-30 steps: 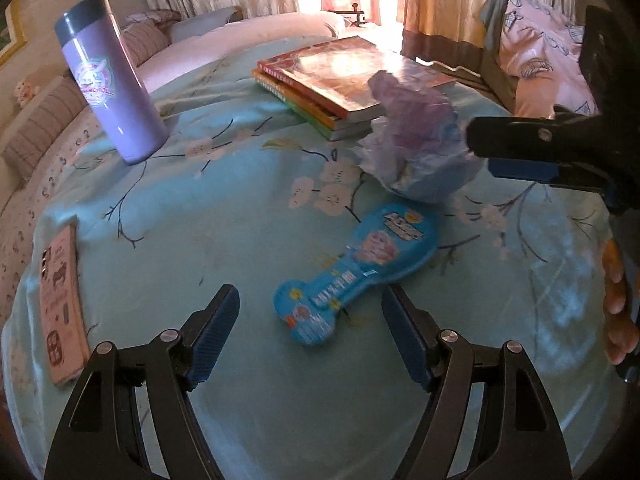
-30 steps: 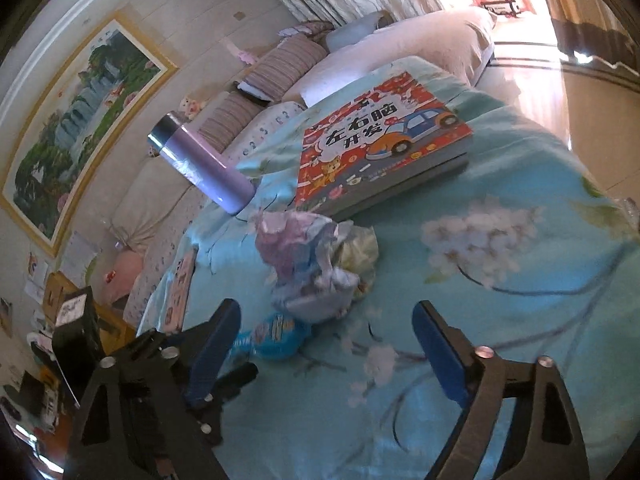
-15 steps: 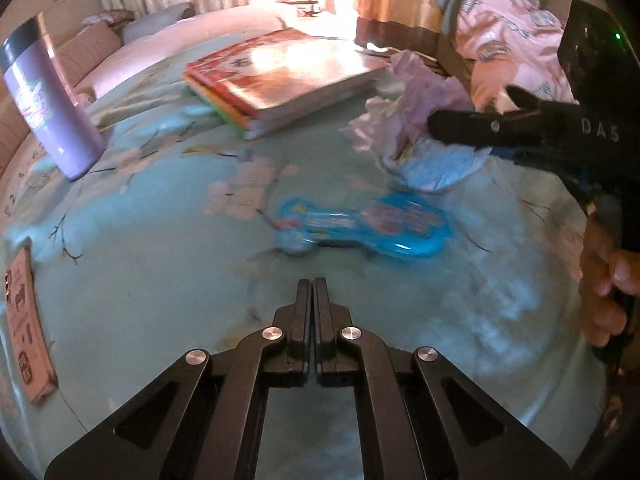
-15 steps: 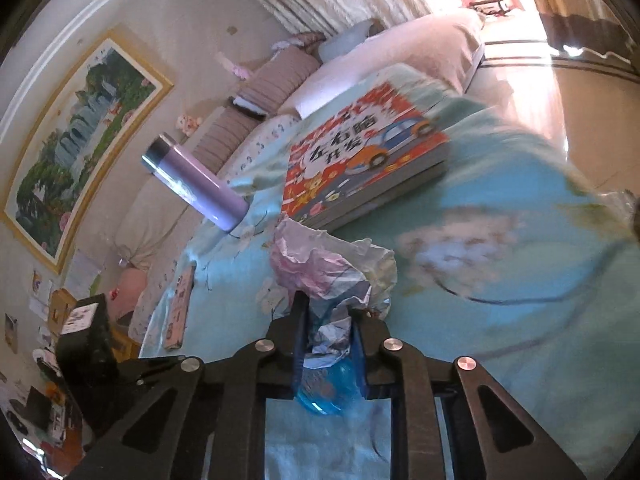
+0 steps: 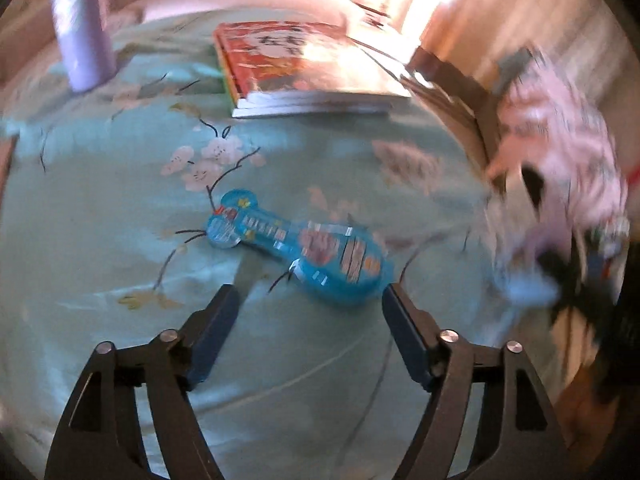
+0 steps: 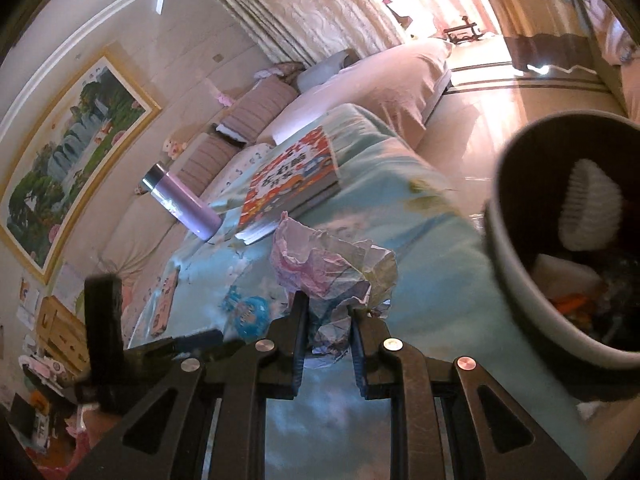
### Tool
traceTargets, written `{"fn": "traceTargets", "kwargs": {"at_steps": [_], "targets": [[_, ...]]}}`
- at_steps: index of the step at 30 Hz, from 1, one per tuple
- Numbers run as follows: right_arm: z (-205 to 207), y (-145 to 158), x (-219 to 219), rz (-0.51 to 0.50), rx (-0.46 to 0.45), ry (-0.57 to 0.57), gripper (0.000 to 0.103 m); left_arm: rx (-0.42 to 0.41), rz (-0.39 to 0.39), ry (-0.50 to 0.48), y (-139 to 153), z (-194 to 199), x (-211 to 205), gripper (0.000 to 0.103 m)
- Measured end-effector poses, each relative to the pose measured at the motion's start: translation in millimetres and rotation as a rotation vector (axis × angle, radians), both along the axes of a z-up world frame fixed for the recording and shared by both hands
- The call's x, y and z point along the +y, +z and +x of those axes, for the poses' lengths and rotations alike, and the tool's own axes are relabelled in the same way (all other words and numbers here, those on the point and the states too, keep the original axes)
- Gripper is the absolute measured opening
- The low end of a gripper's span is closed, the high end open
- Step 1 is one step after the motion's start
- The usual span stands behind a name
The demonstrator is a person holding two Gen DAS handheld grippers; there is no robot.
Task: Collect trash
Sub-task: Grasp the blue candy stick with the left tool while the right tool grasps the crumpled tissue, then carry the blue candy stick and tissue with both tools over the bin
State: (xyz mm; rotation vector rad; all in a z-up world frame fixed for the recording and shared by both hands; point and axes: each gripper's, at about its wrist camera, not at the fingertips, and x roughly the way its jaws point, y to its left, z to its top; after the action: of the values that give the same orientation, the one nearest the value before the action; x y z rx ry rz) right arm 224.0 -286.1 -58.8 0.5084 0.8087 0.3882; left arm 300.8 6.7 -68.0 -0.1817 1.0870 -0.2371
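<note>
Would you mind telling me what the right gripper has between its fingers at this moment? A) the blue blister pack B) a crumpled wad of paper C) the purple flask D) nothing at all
B: in the right wrist view the right gripper has its fingers closed on the crumpled wad of paper, while the blue blister pack lies on the bedspread.

The floral bedspread (image 5: 120, 240) carries books (image 5: 304, 68), a flask (image 5: 82, 28) and a blue package (image 5: 304, 246).
</note>
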Motion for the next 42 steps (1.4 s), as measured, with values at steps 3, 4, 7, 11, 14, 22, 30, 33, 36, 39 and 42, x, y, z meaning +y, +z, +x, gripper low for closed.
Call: {"fn": "traceTargets", "kwargs": {"at_steps": [3, 4, 7, 11, 14, 22, 30, 33, 36, 39, 42], "targets": [[-5.8, -1.5, -11.7, 0.008, 0.005, -0.013, 0.02, 0.009, -0.038, 0.044, -1.2, 11.1, -8.8, 0.077], [-7.4, -2.1, -15.0, 0.009, 0.007, -0.016, 0.02, 0.003, -0.029, 0.049, -1.2, 13.9, -14.2, 0.077], [-13.0, -4.0, -26.9, 0.021, 0.01, -0.034, 0.02, -0.045, 0.069, 0.048, -3.5, 18.6, -34.8, 0.063], [-21.3, -3.3, -39.4, 0.025, 0.006, -0.054, 0.02, -0.102, 0.148, -0.027, -4.8, 4.3, -59.0, 0.053], [-27.0, -1.2, -47.2, 0.029, 0.0, -0.07, 0.019, -0.104, 0.124, -0.075, -3.2, -9.9, -64.7, 0.034], [-46.3, 8.7, -57.2, 0.029, -0.029, -0.087, 0.019, -0.134, 0.077, -0.164, 7.5, -60.3, -84.1, 0.016], [-68.1, 12.9, -69.9, 0.019, -0.048, -0.108, 0.019, -0.143, 0.08, -0.226, 13.9, -92.3, -111.6, 0.015], [-76.2, 12.8, -76.2, 0.023, -0.05, -0.118, 0.019, -0.134, 0.048, -0.228, 15.1, -100.0, -110.8, 0.014], [-84.0, 15.3, -81.0, 0.026, -0.058, -0.129, 0.019, -0.134, 0.042, -0.24, 18.3, -108.3, -117.3, 0.014], [-90.6, 15.6, -85.8, 0.028, -0.065, -0.138, 0.019, -0.142, 0.045, -0.259, 22.0, -114.8, -124.5, 0.014], [-94.5, 15.8, -88.8, 0.027, -0.068, -0.145, 0.019, -0.156, 0.054, -0.28, 26.0, -122.3, -135.9, 0.014]]}}
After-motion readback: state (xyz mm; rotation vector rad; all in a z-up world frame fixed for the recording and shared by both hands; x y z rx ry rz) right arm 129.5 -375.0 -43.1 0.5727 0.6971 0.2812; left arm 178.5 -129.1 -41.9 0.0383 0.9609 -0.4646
